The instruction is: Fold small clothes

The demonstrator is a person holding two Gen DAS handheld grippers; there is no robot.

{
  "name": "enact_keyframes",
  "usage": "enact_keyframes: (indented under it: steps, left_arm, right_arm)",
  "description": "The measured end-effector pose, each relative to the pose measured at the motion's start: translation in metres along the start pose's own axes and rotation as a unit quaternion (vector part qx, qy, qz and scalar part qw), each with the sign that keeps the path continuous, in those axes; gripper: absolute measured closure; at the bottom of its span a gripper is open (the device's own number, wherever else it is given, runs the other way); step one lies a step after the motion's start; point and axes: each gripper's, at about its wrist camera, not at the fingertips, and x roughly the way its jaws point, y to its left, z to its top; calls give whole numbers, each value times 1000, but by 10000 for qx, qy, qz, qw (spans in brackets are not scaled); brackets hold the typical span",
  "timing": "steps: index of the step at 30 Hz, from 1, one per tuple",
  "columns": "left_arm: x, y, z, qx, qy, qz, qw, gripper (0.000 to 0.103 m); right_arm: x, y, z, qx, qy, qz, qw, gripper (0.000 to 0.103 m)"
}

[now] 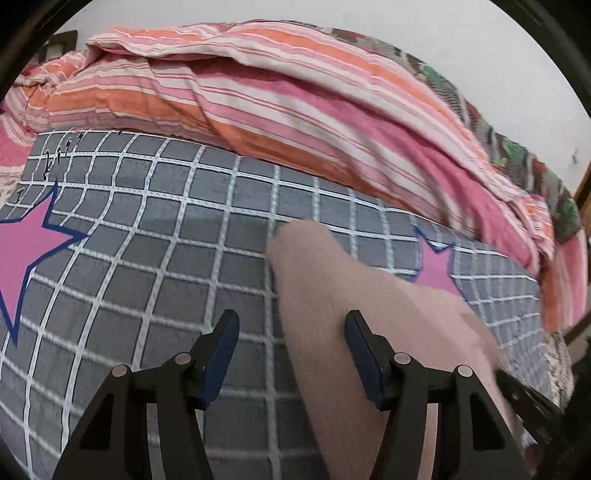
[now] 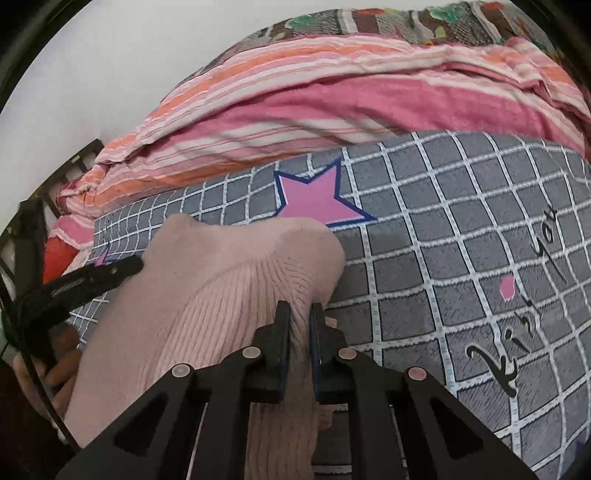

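A small pale pink ribbed knit garment (image 1: 321, 291) lies on the grey checked bedsheet (image 1: 155, 258). In the left wrist view my left gripper (image 1: 291, 325) is open, its fingers apart, with the garment's left edge between and under them. In the right wrist view my right gripper (image 2: 300, 314) is shut on a pinched fold of the pink garment (image 2: 236, 280). The left gripper (image 2: 110, 273) also shows at the left of that view, by the garment's far edge.
A rumpled pink and orange striped quilt (image 1: 258, 110) is heaped along the back of the bed, with a floral cover (image 2: 406, 18) behind it. Pink stars (image 2: 317, 199) and black lettering (image 2: 517, 325) are printed on the sheet. A dark bed frame (image 2: 33, 206) stands at the left.
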Motion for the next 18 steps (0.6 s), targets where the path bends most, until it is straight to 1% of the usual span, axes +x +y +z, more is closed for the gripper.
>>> enact_keyframes:
  steps: [1,2,4,7,9,11,12,14,15,18]
  left_arm:
    - [3,0,0,10,-9,25,10000,52]
    - [7,0,0,34,-12,99,9999,55]
    - [13,-1,-3,59,-4,209,9998,56]
    - [15,3,-5,-10,8,133,9999,56]
    - [14,4,-5,-52,4,7,10000,58]
    - [9,5,-3,-69,-90,-229,9997,58]
    - [6,4,0,-63,-166,-374,9991,58]
    - [4,-2,4,45,-224,-524,9984,55]
    - [7,-7,4,156,-178,-459,9987,55]
    - [19,-21,-1,415,-40,-92,9991,55]
  right_arm:
    - [1,-2,0,33,4,27,10000,94]
    - [1,-4,0,67,8,44,10000,94]
    - [2,-4,-3,106,0,60,9999,94]
    - [2,-3,-5,62,-55,29,10000,93]
    - [1,-1,-6,19,-84,-16,10000,93]
    - [1,-1,-6,19,-96,-14,10000,93]
    - [1,-2,-6,37,-99,2,9999,92]
    - [-1,-4,-7,80,-119,67,9999,92]
    - [-1,-4,-7,82,-142,91,9998,92]
    - [-2,-3,-7,40,-172,83,9998,91]
